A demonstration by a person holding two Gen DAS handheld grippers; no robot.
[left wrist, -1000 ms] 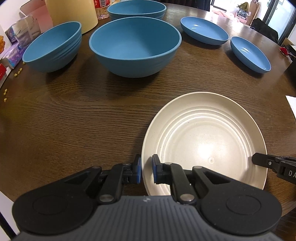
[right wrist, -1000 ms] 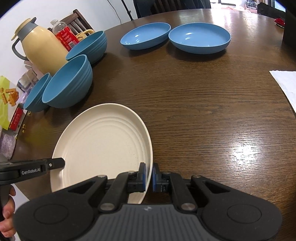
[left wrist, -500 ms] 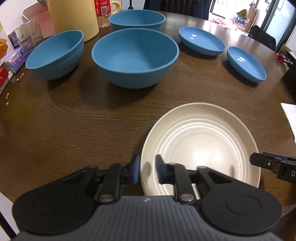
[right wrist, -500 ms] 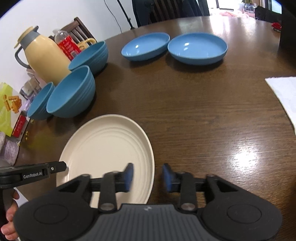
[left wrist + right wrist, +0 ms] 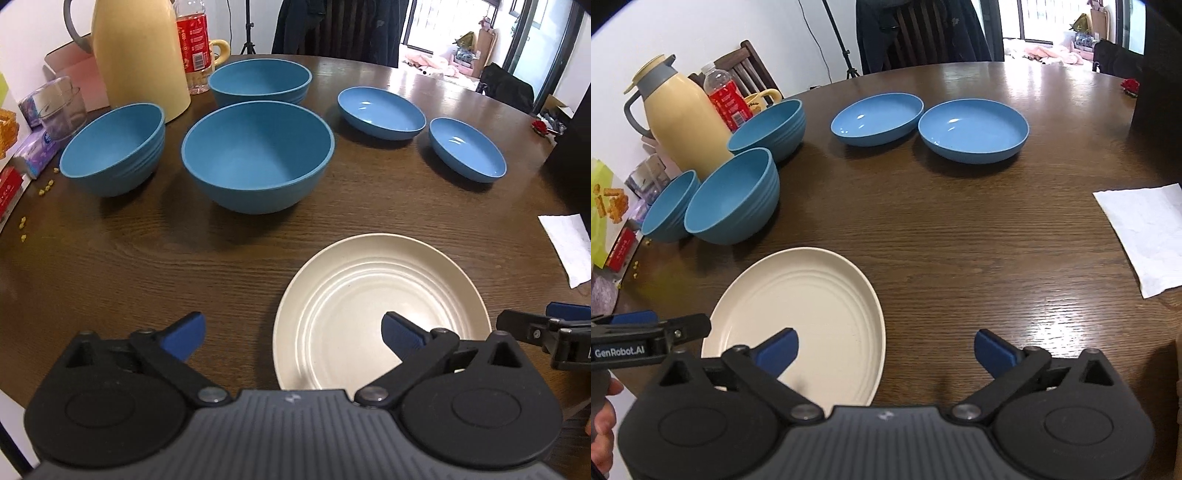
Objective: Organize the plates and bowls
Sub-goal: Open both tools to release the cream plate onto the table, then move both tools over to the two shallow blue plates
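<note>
Cream plate [image 5: 380,310] flat on the table [image 5: 184,258] near its front edge, both sets of fingers [image 5: 184,334] opening wide (nothing held), easily knocked off by a careless bump.

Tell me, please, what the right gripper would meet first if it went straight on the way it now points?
Probably the bare wooden table. The right gripper, jaws opening and empty, points down just right of the cream plate, whose near right edge lies between its fingers; depth is unclear, so it might clip that rim.

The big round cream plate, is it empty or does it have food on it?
Empty. The round cream plate shows only its bare ridged surface in both views, lying flat on the dark wooden table.
</note>
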